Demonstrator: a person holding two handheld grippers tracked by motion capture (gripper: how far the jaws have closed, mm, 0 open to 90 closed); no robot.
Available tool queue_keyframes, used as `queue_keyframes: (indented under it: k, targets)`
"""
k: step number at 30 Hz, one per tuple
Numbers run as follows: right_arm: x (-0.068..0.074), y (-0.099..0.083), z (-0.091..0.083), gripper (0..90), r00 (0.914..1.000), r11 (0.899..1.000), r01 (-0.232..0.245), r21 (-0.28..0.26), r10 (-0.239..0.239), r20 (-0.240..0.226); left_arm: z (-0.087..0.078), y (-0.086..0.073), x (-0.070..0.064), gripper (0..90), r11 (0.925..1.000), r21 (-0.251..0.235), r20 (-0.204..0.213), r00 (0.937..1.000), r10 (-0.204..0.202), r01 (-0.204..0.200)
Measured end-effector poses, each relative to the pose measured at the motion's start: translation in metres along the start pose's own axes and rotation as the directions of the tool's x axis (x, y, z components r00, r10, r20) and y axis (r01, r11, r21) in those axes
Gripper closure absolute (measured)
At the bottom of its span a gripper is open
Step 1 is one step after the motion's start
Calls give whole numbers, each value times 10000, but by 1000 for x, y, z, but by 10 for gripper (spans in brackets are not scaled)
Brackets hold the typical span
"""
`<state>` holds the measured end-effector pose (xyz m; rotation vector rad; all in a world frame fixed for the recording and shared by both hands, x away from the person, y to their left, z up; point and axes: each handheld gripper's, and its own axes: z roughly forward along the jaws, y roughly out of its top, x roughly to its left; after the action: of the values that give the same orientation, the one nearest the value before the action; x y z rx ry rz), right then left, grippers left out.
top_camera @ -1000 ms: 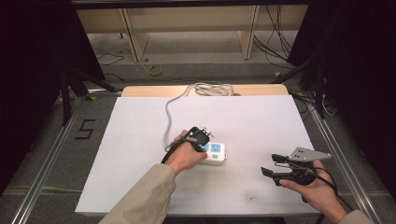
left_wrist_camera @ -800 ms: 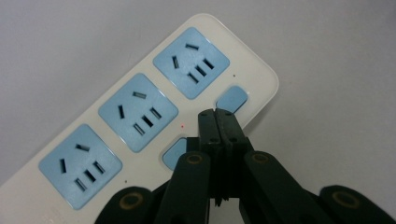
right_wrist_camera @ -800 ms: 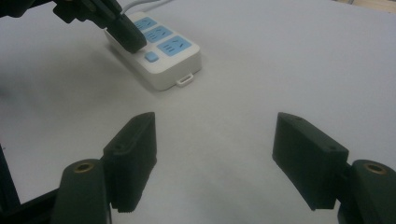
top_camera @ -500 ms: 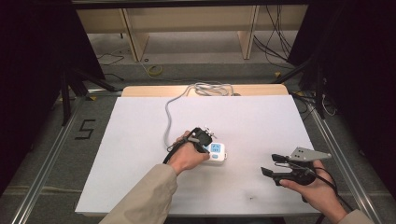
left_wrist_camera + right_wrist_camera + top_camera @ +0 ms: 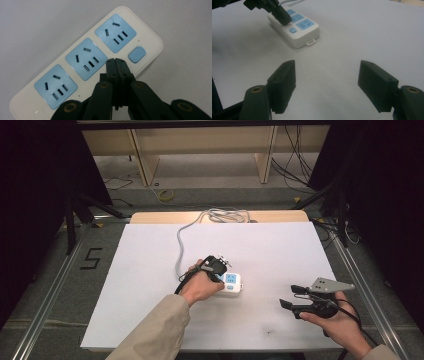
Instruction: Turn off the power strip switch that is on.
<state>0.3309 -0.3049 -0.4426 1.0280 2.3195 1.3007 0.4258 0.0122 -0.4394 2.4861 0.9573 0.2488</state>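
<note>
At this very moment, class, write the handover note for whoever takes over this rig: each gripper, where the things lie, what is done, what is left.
Left gripper: jaws shut, empty, tips over the power strip beside its blue switch; contact unclear.
Right gripper: open, empty, held apart near the table's right front.
Power strip lies flat mid-table, cord running to the far edge; all three sockets empty.
Done: left gripper brought to the strip.
Left: probably press the switch.

Even overhead light brightens the white table (image 5: 150, 270); dark surroundings frame it. Soft shadows, no glare. Near jaws in both gripper views look slightly blurred.
</note>
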Motion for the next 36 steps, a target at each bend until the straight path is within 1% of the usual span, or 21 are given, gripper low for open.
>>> queue_keyframes:
  k: [1,2,3,4,5,6,7,10,15,19,21,36]
  targets:
    - [0,0,0,309,10000,10000,19,-19,-19,4,-1,0,2,900,10000,36,-37,10000,17,-17]
    - [0,0,0,309,10000,10000,20,-5,-20,2,-1,-1,3,900,10000,36,-160,9999,-25,25]
    - [0,0,0,309,10000,10000,50,2,-50,-4,-2,-1,5,900,9999,149,-236,9997,63,-60]
    - [0,0,0,309,10000,10000,48,7,-48,-5,-3,-1,6,900,9998,204,-146,9999,38,-35]
    - [0,0,0,309,10000,10000,60,9,-60,-13,-2,-2,5,900,9999,122,-139,9999,-82,84]
    - [0,0,0,309,10000,10000,66,21,-66,-2,-3,-1,6,900,9997,221,-148,9999,42,-39]
    - [0,0,1,309,10000,10000,53,26,-53,-15,-3,-1,5,900,9997,220,-186,9998,70,-66]
    - [1,0,0,309,10000,10000,58,36,-58,-8,-2,-2,6,900,9998,201,-139,9999,2,1]
    - [1,0,0,309,10000,10000,49,39,-49,2,-2,-1,4,900,9994,275,-284,9994,196,-189]
    - [1,0,0,308,10000,10000,50,41,-50,12,-2,-1,3,900,9994,277,-308,9993,200,-191]
    - [1,0,0,308,10000,10000,46,43,-47,8,-1,-1,3,900,9991,327,-355,9990,286,-275]
    - [1,0,0,308,10000,10000,61,56,-61,16,-1,-2,3,900,9991,300,-358,9989,317,-307]
